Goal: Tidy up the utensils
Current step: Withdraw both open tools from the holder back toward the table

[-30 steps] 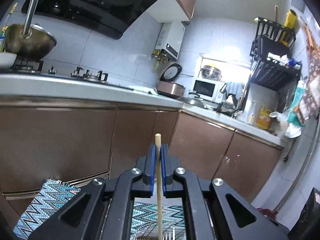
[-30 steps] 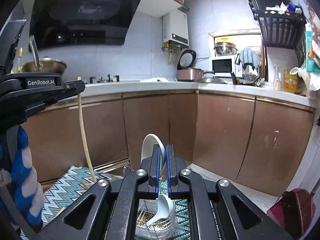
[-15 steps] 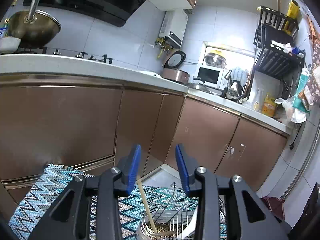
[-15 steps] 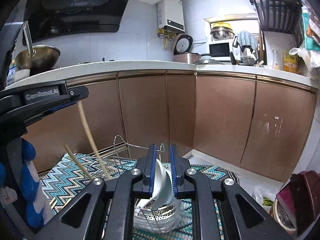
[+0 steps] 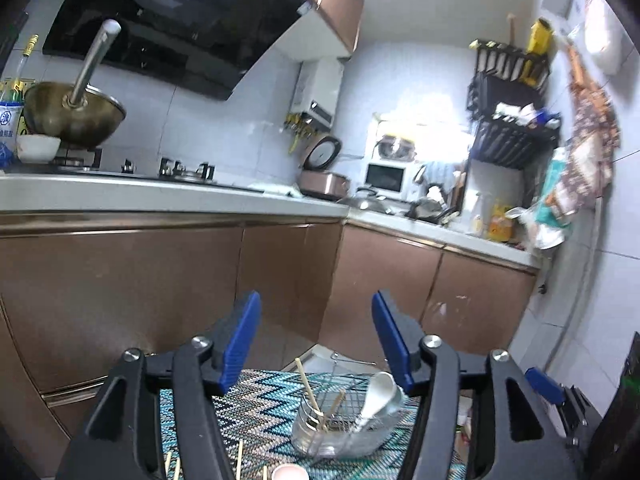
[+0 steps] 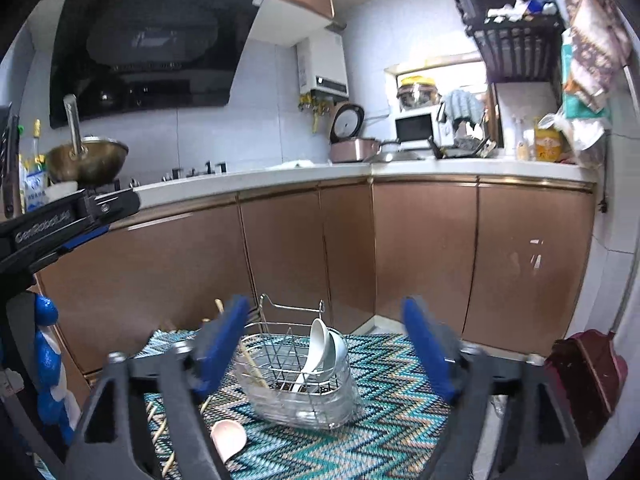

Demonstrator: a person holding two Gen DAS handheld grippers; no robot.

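My left fingers point(image 5: 316, 340) spread wide, holding nothing, lower centre of the left view. My right fingers point(image 6: 326, 344) likewise apart and empty. Wire rack point(image 6: 296, 372) sits on the zigzag mat point(image 6: 392, 412), low centre of the right view. Two white spoons point(image 6: 320, 350) stand in its right side; chopsticks point(image 6: 252, 364) lean in its left side. Pink spoon point(image 6: 228, 442) lies on the mat below-left of the rack, with loose chopsticks point(image 6: 158, 432) beside it.

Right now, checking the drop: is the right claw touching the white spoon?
Apart. The right wrist view shows the right claw wide open, with the white spoon standing free in the wire caddy.
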